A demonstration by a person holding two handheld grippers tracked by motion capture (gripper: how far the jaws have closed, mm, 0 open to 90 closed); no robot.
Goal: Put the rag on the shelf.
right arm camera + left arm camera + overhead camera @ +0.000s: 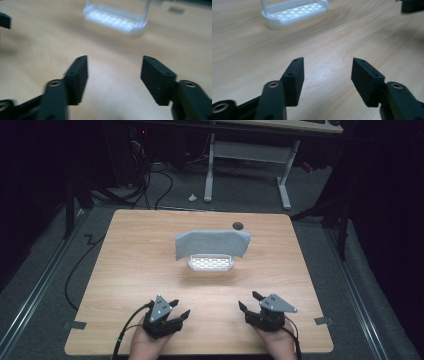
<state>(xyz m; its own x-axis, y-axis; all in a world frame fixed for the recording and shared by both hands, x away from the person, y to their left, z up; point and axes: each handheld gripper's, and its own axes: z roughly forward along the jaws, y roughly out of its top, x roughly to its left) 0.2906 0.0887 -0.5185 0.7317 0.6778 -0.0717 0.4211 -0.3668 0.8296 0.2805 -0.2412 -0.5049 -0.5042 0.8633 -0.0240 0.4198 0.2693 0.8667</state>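
A white plastic basket sits near the middle of a light wooden desk, with a grey cloth draped over its far side and hanging down behind it. The cloth hides the basket's back wall in the high view, and what holds the cloth up cannot be made out.

At the near edge of the desk, a person's two hands come in from below, cut off at the wrist by the frame. The left gripper rests low over the desk with its jaws spread wide and nothing between them; the right gripper is likewise held open and empty. Both are well apart from the basket.

In the left gripper view, the left gripper frames bare wood, with the basket cropped by the top edge. In the right gripper view, the right gripper shows the same, the basket blurred and partly cut off.

A small dark round spot lies beyond the cloth; what it is cannot be told. The room past the desk is dim.
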